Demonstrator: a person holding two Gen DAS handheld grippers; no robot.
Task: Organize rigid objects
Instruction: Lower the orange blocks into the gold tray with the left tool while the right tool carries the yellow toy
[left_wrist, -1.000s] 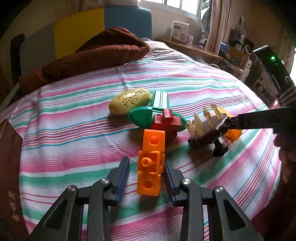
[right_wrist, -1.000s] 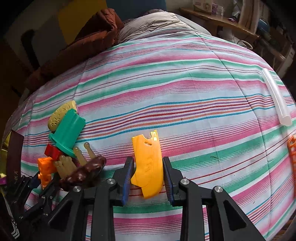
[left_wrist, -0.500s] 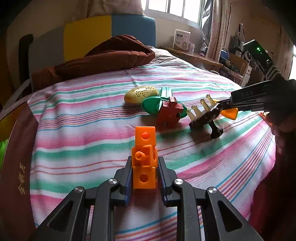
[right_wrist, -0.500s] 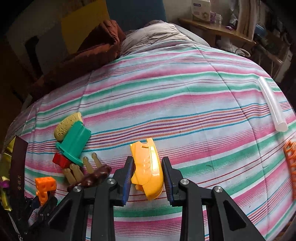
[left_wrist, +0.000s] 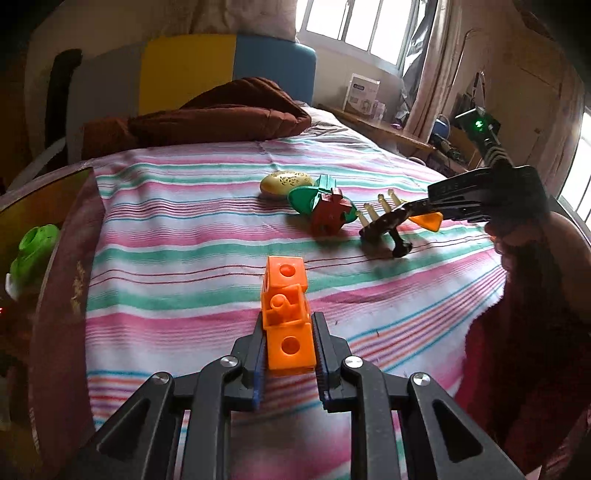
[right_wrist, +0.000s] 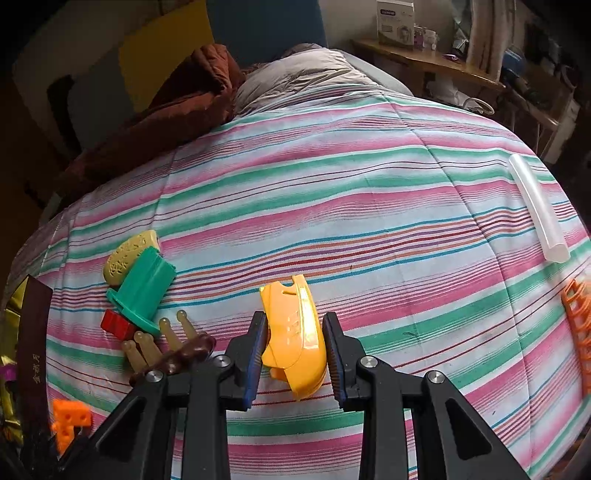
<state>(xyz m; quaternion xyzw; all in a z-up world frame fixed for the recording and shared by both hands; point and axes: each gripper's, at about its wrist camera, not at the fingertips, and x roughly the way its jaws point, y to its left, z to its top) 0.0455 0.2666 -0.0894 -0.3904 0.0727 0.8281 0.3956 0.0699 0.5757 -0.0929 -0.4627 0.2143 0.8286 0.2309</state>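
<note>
A stack of three orange cubes (left_wrist: 284, 295) stands up between the fingers of my left gripper (left_wrist: 290, 332). The jaws are closing tight, and both pads press the lowest cube above the striped bedspread (left_wrist: 177, 258). In the right wrist view the same cubes (right_wrist: 70, 417) show at the bottom left. My right gripper (right_wrist: 295, 332) is shut on a yellow-orange plastic shell (right_wrist: 291, 325), held just over the bedspread. The left wrist view shows that gripper (left_wrist: 417, 212) beside a brown comb with beige prongs (left_wrist: 384, 218).
A pile lies mid-bed: a yellow oval case (left_wrist: 284, 182), a green funnel piece (left_wrist: 306, 195), a red block (left_wrist: 330, 214) and the comb. A clear tube (right_wrist: 535, 210) and an orange lattice (right_wrist: 578, 325) lie at the right. A dark red book (left_wrist: 62, 295) borders the left.
My left gripper shut on the orange cubes and drew back from the pile, carrying them a little up. The right gripper kept its hold on the yellow shell and hardly moved.
</note>
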